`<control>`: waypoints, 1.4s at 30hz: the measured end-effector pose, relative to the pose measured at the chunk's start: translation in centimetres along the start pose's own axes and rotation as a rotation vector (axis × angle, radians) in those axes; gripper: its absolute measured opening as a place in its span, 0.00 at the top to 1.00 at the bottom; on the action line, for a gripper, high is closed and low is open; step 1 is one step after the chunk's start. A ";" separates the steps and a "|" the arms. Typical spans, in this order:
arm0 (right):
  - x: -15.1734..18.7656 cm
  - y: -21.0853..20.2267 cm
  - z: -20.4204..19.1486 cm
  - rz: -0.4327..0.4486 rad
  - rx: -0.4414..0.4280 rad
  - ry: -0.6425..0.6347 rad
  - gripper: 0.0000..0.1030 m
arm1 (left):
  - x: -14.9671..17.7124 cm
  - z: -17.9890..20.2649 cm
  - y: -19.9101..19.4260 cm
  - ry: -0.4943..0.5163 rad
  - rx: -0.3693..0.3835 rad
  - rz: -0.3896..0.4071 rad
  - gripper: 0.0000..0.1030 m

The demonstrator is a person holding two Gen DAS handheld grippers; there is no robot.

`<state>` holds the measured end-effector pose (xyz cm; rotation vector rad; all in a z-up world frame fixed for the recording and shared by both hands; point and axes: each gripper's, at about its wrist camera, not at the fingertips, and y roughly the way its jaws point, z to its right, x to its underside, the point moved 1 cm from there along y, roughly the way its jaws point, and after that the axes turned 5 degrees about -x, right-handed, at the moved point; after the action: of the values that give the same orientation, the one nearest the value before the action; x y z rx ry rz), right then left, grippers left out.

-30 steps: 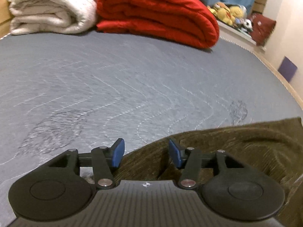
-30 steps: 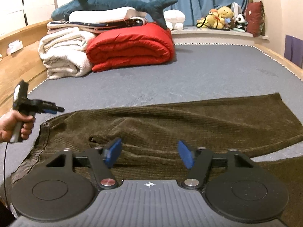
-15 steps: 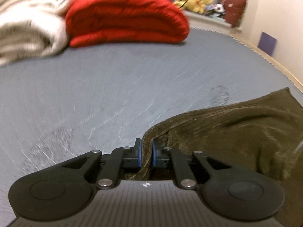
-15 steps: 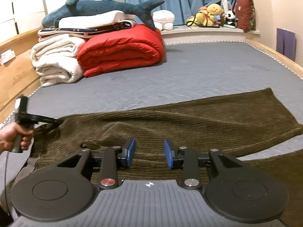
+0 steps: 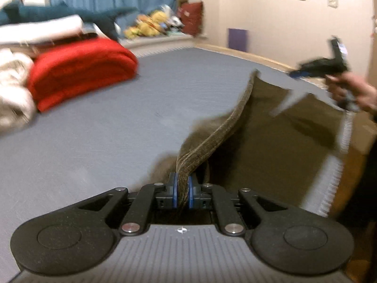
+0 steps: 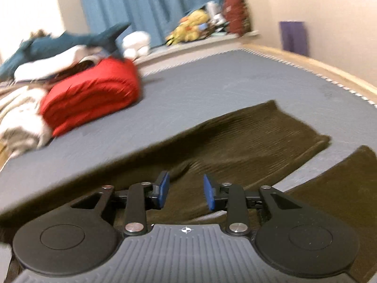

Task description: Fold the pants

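Dark olive corduroy pants [image 6: 247,141] lie spread on the grey bed [image 6: 212,82], both legs running to the right. My left gripper [image 5: 181,189] is shut on the pants' edge [image 5: 212,139] and holds it lifted off the bed. My right gripper [image 6: 185,189] is open and empty, hovering just above the pants. In the left wrist view the right gripper [image 5: 320,67] shows at the far right, held in a hand above the pants.
A folded red duvet [image 6: 92,96], white blankets [image 6: 18,113] and a plush shark [image 6: 70,40] are stacked at the bed's far left. Stuffed toys [image 6: 190,28] sit on the sill. A wooden bed frame [image 6: 318,59] borders the right side.
My left gripper, shut on the pants' edge, has lifted it and swung right. My right gripper has opened a little wider and risen, tilting over the pants.
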<state>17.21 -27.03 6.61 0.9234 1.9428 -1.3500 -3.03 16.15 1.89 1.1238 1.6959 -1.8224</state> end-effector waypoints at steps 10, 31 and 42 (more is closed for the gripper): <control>-0.5 2.4 5.9 -0.004 0.039 0.154 0.75 | 0.4 2.4 2.4 0.015 0.069 -0.003 0.75; 1.9 13.8 7.7 -0.163 0.007 0.364 0.68 | 0.2 13.7 14.9 0.437 0.101 -0.171 0.45; 2.5 16.8 8.5 -0.168 0.049 0.424 0.64 | 0.7 12.2 16.9 0.484 -0.005 -0.211 0.84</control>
<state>30.06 -30.50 -7.00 1.1677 2.3577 -1.3838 5.96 1.62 -10.03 1.5275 2.1554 -1.7581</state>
